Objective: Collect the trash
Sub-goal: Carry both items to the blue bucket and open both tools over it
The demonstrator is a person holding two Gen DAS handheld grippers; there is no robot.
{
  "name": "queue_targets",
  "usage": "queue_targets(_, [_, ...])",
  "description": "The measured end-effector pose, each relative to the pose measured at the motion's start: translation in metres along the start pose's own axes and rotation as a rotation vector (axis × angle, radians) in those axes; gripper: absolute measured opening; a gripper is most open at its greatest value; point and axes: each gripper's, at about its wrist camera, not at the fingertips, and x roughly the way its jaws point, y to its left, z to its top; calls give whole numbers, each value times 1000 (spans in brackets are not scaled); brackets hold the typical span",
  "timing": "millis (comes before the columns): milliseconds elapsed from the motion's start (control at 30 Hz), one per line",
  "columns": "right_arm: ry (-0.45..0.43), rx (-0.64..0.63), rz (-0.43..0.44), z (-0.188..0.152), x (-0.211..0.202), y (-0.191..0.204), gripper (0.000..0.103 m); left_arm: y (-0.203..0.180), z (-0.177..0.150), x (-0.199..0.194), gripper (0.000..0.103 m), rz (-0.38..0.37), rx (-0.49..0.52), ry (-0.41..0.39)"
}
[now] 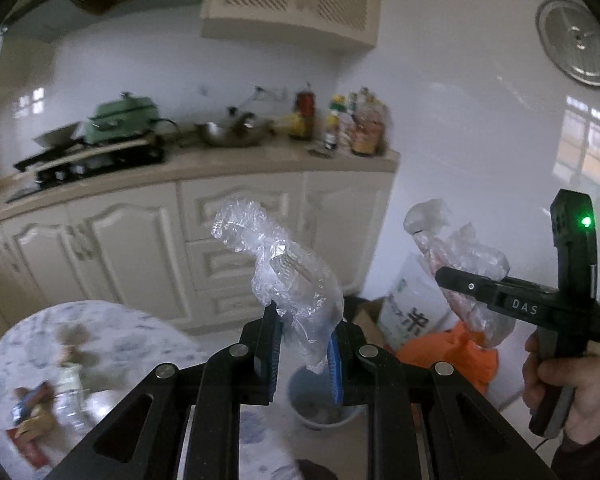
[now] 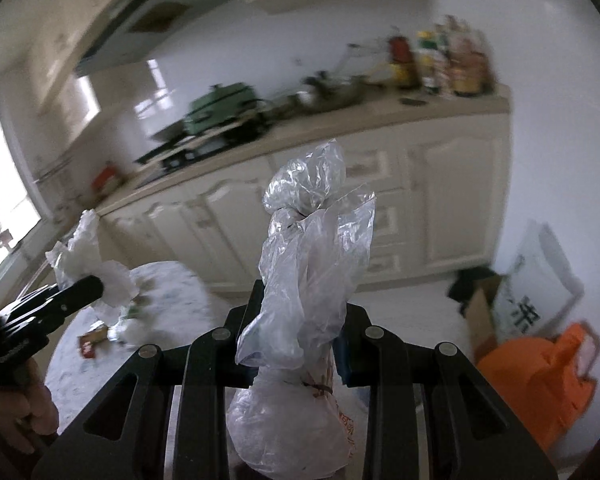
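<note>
My left gripper (image 1: 305,354) is shut on a crumpled clear plastic wrapper (image 1: 288,276), held in the air above a round blue-rimmed bin (image 1: 320,404) on the floor. My right gripper (image 2: 300,340) is shut on a knotted clear plastic bag (image 2: 304,280) that hangs down between its fingers. The right gripper with its bag (image 1: 464,256) also shows at the right of the left wrist view. The left gripper with its wrapper (image 2: 88,272) shows at the left of the right wrist view. More wrappers and a plastic bottle (image 1: 66,400) lie on the round table (image 1: 112,332).
A kitchen counter (image 1: 204,164) with a stove, pans and bottles runs along the far wall over cream cabinets. A white rice sack (image 2: 536,292), a cardboard box (image 2: 480,316) and an orange bag (image 2: 540,376) sit on the floor at the right.
</note>
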Motion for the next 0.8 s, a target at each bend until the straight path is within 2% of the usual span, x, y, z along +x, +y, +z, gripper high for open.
queue_targets(300, [91,113,-54,-15,51,-68,29,-9,29,133,16,-96,32,164])
queue_targets(533, [202,176,-65,-26,120,-103,29,-2,48,252,16,-131,52,318])
queue_targets(600, [242,200,-76,-30,142,-115,32,-4,52,290,18,-138,59,380])
queue_targets(633, [257,215,-77,-33,151,-121,33,-7,55,311,21,-139,66,406])
queue_targets(700, [296,263,-80,-41,170,-137,39,-9,53,342,34,-128,71,462])
queue_targets(733, [318,274,-85,-44,178,-142,42,-11,54,356,56,-142,95,480])
queue_targets(767, [334,288,-97,-48,184,-149,46,-11,53,371,74,-128,103,509])
queue_targets(800, [345,304,-109,-52,188,-155,52,-12,54,379,76,-112,101,512])
